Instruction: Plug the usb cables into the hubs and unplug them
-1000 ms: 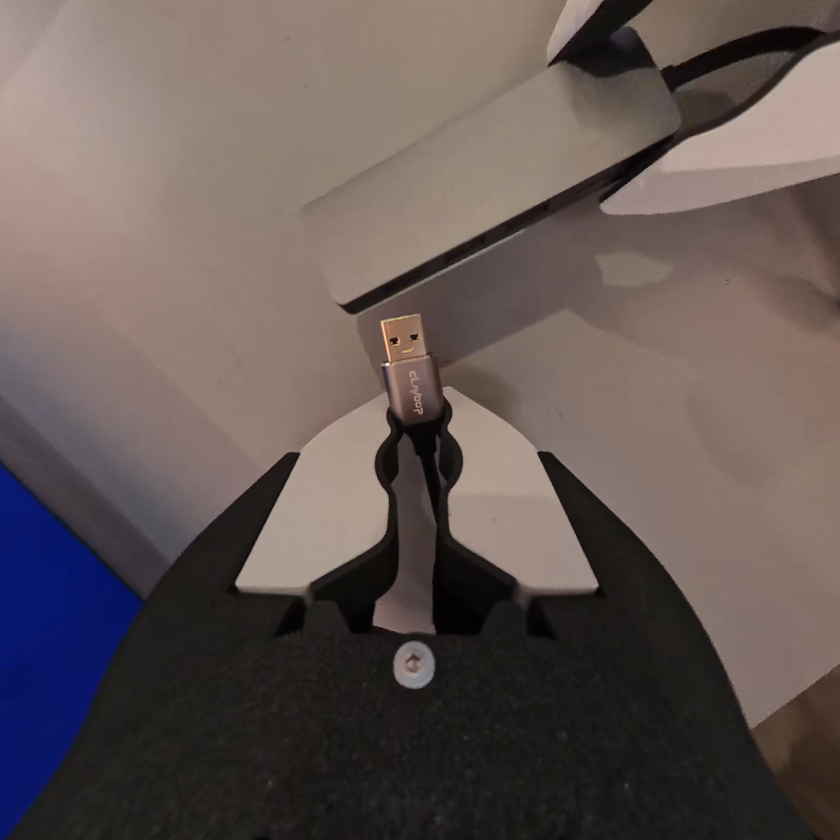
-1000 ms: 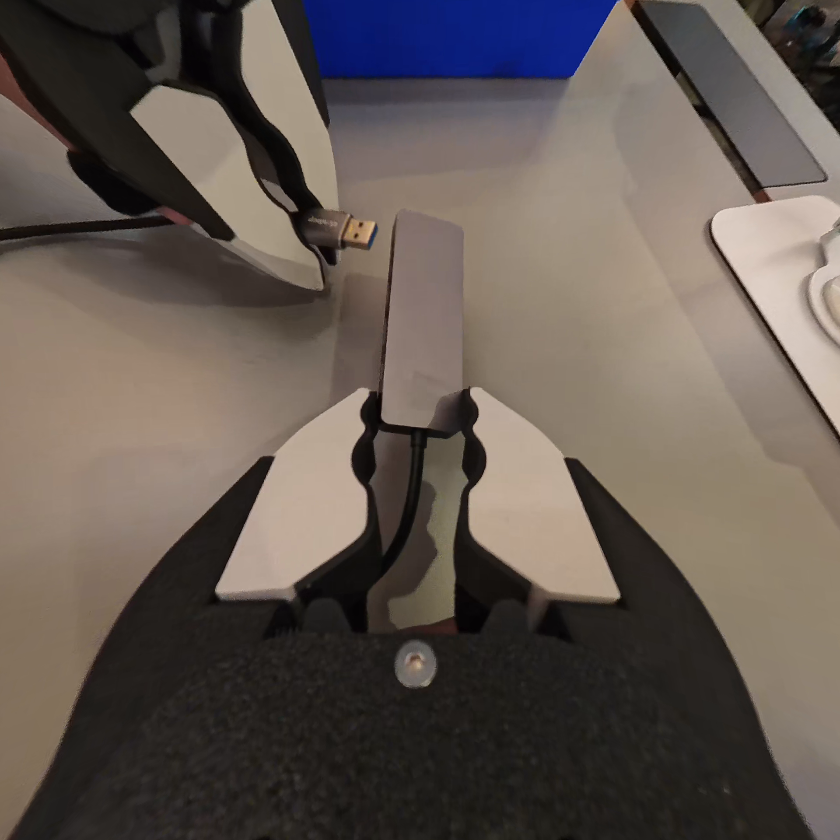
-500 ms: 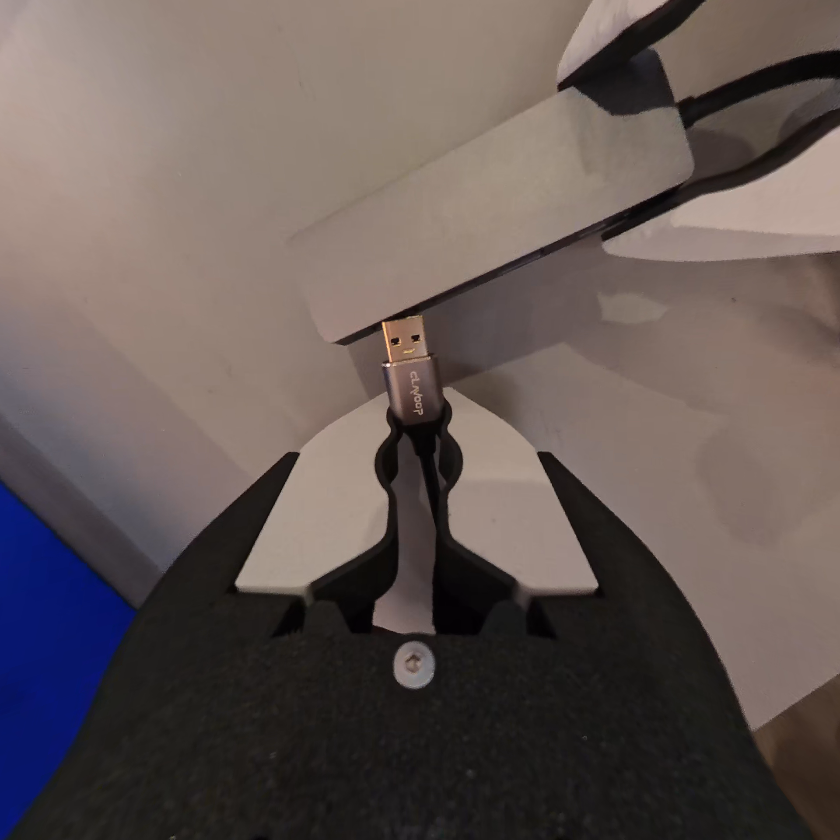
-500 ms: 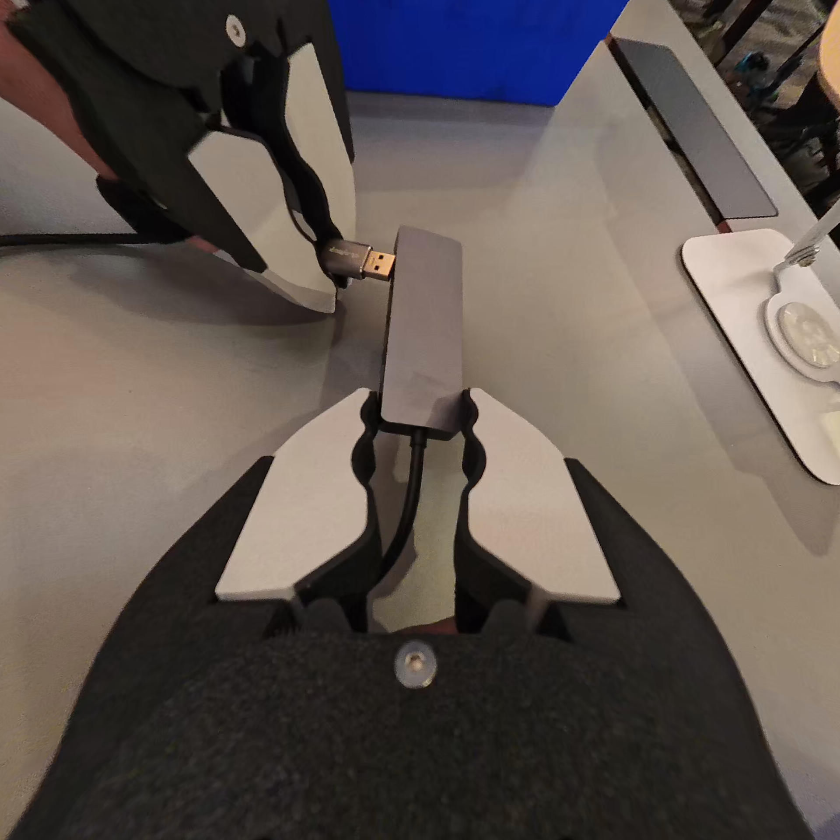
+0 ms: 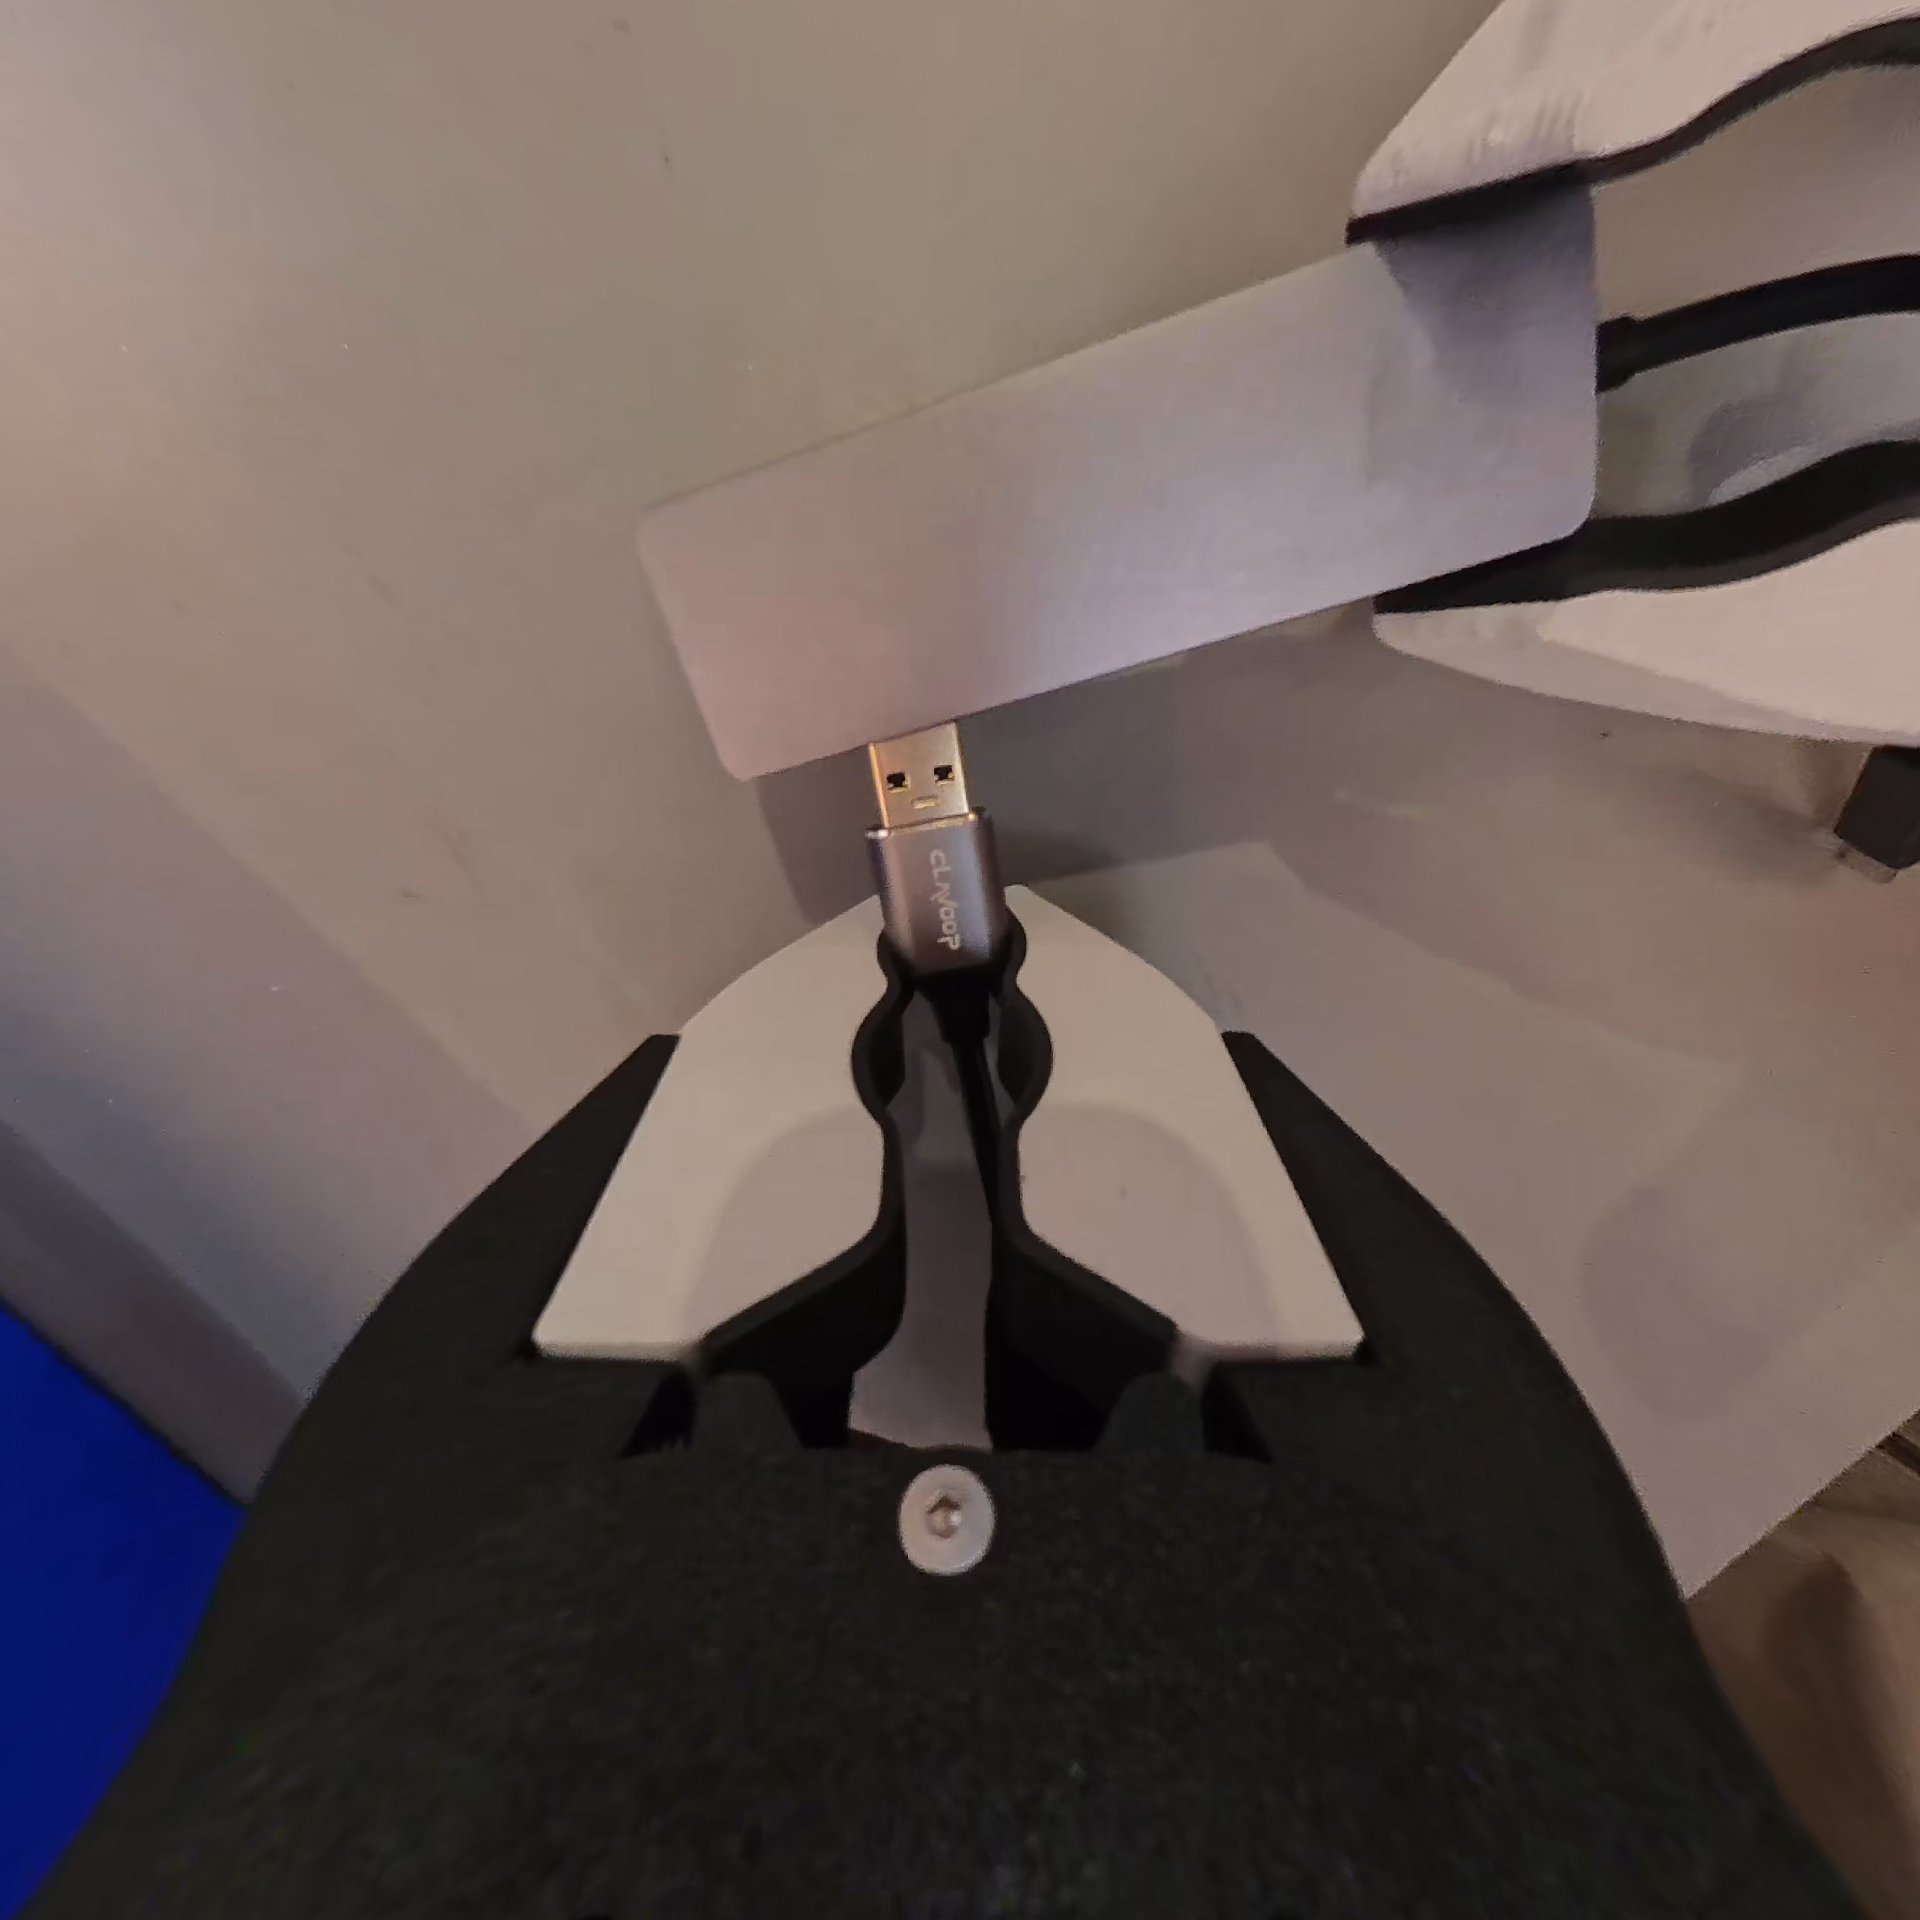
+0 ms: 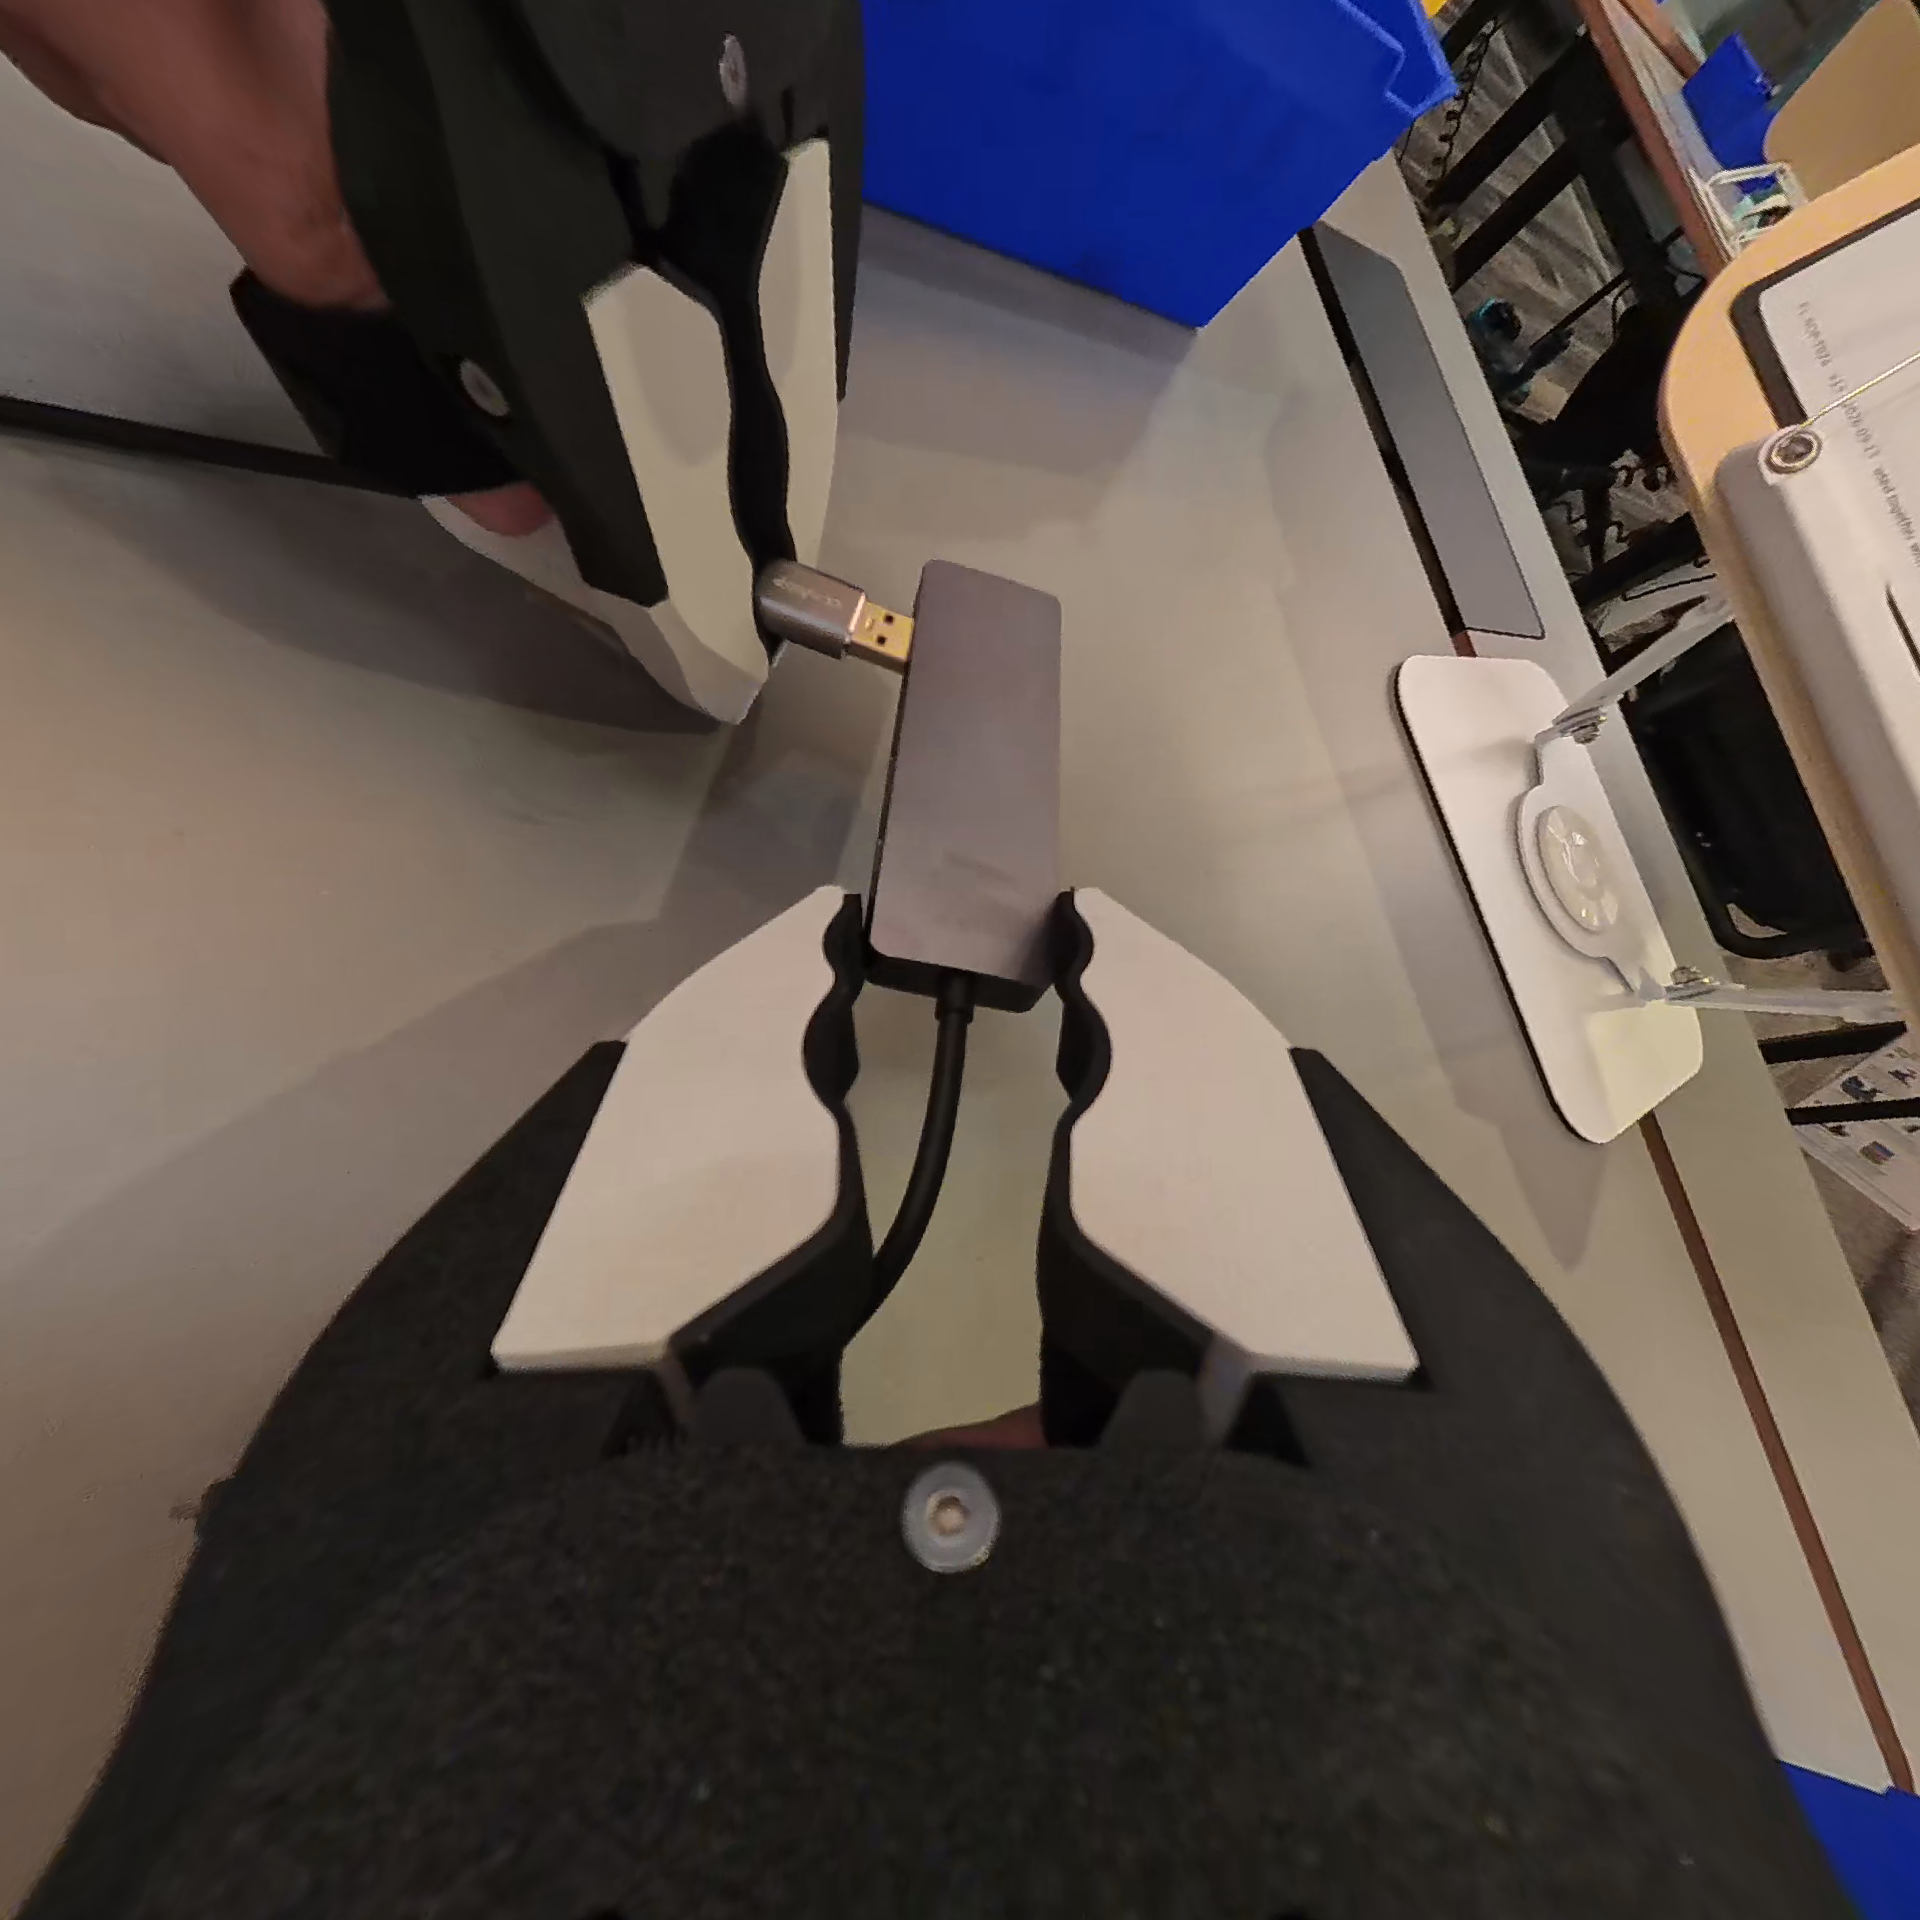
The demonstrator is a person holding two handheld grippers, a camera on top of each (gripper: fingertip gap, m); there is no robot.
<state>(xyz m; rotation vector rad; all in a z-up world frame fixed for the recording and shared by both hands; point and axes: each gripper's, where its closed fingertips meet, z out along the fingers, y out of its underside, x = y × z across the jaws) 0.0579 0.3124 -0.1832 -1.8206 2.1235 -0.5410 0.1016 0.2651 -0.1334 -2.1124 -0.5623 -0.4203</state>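
Observation:
My left gripper [image 5: 951, 935] is shut on a grey USB-A plug [image 5: 935, 883] with a gold metal tip. The tip meets the long side of the grey hub [image 5: 1122, 520] near its far end; how deep it sits is hidden. My right gripper [image 6: 961, 935] is shut on the cable end of the same hub [image 6: 977, 748] and holds it flat above the table. In the right wrist view the plug [image 6: 831, 629] touches the hub's left side, held by the left gripper [image 6: 769, 623]. The hub's black cable [image 6: 935, 1122] runs back between my right fingers.
The grey table [image 6: 312, 935] lies under both grippers. A blue bin [image 6: 1122, 135] stands at the far edge. A white pad with a clear stand [image 6: 1538, 894] lies at the right edge. A dark flat bar [image 6: 1423, 436] lies at the far right. The plug's black cable [image 6: 156, 442] trails left. The tips of one gripper are about 8 cm away from the tips of the other.
The plug's tip has closed the gap and now meets the hub's side near its far end. The right gripper has tilted, bringing more of the far room into view.

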